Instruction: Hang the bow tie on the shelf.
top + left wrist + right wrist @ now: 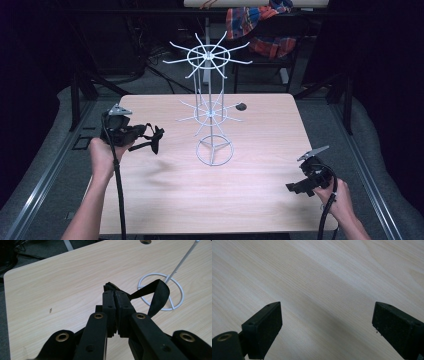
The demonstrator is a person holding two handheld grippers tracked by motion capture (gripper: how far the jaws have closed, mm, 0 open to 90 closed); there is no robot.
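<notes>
Nearest the person, at the table's (165, 200) right front corner, the right gripper (299, 187) hovers low over bare wood with its jaws spread wide. Farther in on the left, the left gripper (156, 138) is held above the tabletop, jaws pinched together on a black strap (157, 293) — its loop hangs free beyond the tips. Past it, mid-table, stands a white wire display rack (210, 115), ring base down, spokes fanning out on two tiers.
</notes>
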